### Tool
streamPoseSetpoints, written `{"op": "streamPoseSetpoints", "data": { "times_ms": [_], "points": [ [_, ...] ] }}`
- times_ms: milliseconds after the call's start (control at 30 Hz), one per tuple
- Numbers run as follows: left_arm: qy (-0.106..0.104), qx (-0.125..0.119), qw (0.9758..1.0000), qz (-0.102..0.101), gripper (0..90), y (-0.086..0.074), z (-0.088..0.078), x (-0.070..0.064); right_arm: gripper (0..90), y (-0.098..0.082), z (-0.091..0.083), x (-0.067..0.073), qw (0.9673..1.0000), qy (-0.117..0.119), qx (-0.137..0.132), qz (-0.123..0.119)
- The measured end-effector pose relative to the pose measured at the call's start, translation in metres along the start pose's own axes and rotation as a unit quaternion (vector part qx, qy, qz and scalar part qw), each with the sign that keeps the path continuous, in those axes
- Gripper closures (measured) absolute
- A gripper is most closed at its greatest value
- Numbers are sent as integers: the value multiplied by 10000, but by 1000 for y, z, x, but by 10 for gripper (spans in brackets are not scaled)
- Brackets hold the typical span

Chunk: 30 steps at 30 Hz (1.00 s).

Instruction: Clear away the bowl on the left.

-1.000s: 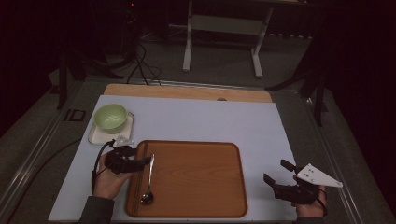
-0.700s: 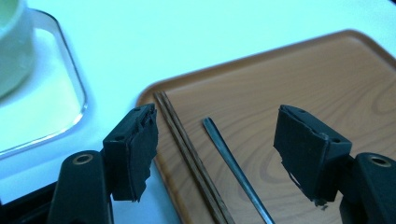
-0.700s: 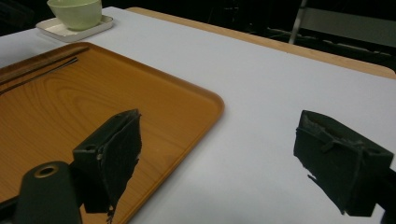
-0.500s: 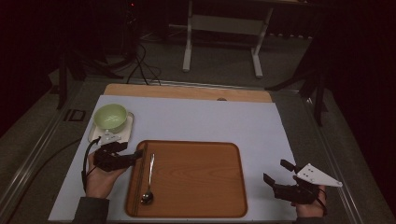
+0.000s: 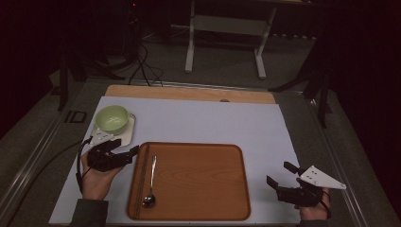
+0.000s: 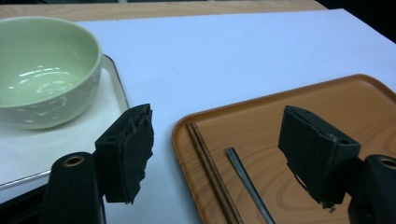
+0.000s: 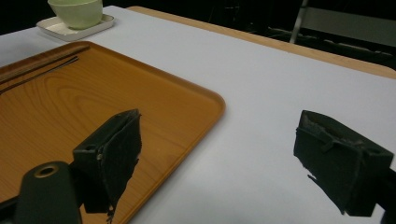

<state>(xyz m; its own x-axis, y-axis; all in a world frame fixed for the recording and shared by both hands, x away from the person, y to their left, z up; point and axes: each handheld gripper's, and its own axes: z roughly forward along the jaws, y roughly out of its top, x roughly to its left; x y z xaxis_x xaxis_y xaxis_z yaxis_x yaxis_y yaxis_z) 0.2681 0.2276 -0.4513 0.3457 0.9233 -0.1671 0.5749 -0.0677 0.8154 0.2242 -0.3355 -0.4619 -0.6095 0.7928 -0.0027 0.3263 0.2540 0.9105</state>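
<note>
- Left tongs [image 5: 134, 152] sit spread and empty at the left edge of the tray [image 5: 198, 156]; their jaws have just been opening, with nothing between them.
- The spoon [image 5: 151, 182] lies flat on the tray, just right of the left tongs, bowl end toward the person, handle pointing away; it looks set down there, free of any grip.
- Chopsticks [image 6: 210, 172] lie along the tray's left rim, between the left tongs and the spoon; they could get in the way of a sideways reach for the spoon.
- A green bowl [image 5: 111, 118] stands on a small white plate [image 5: 128, 135] just beyond the left tongs; it seems close enough to be knocked if the hand swings forward.
- Right tongs [image 5: 280, 177] rest spread and empty on the bench [image 5: 265, 127], off the tray's right edge and well apart from the spoon; likely parked clear of the work.
- White bench surface around them is bare; a dark floor lies beyond.
</note>
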Motion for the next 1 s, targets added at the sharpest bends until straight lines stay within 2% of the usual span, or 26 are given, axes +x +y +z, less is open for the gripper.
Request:
{"op": "streamPoseSetpoints", "data": {
  "times_ms": [433, 700, 1000],
  "points": [
    [262, -116, 9996, -77, 207, 8, -4, 5, 146, -1, 1, -1, 10000, -29, -1, 55],
    [385, -166, 9991, -33, 182, 15, -6, 9, 146, -1, -1, -2, 9999, -73, -31, 92],
    [497, -278, 9983, -108, 179, 24, -11, 19, 146, -1, 0, -1, 10000, -60, -19, 71]
  ]
}}
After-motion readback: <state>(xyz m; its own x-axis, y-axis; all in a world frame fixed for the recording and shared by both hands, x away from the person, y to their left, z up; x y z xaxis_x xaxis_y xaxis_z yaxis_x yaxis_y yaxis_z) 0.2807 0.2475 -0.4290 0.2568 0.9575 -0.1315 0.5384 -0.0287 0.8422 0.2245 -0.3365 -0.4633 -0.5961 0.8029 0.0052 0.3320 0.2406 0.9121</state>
